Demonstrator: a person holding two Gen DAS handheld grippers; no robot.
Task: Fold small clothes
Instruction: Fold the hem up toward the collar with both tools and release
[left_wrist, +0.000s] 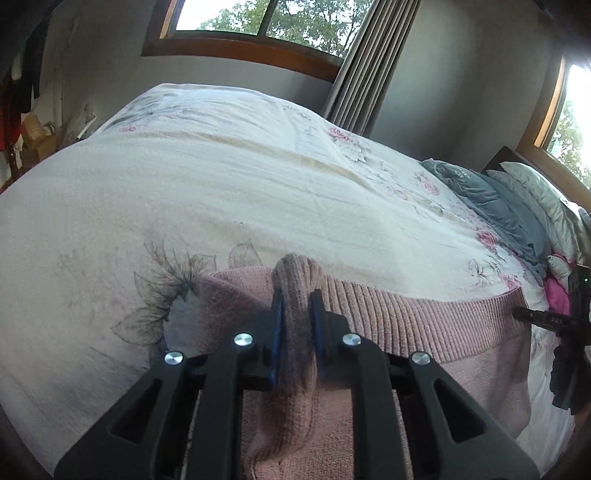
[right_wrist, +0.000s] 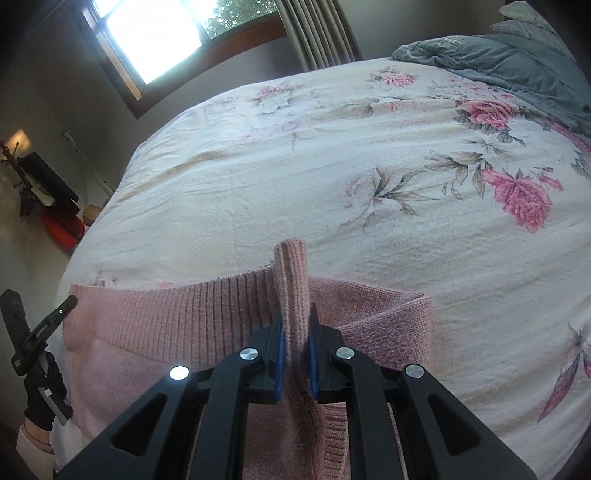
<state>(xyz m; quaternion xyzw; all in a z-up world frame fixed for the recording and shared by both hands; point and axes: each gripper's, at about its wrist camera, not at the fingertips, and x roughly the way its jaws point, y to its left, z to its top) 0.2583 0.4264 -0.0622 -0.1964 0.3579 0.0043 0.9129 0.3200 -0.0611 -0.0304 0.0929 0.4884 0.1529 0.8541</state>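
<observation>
Pink knitted sweater with a ribbed hem band (left_wrist: 424, 317) lies on the near edge of a bed covered by a white quilt printed with pink roses and grey leaves (left_wrist: 229, 177). Left gripper (left_wrist: 297, 295), black with blue pads, is clamped on a raised pinch of the knit, the fold standing up between its fingers near the garment's left end. Right gripper (right_wrist: 295, 314) is likewise closed on an upright pinch of the same sweater near its right end, where a folded corner of knit lies just beside the fingers. Ribbed band runs flat across the quilt between the two pinches. Each wrist view shows the opposite tool at the frame edge, held by a black-gloved hand (right_wrist: 44, 391). Grey blanket (right_wrist: 517, 62) and pale pillows (left_wrist: 539, 192) lie at the head of the bed, well apart from the sweater.
</observation>
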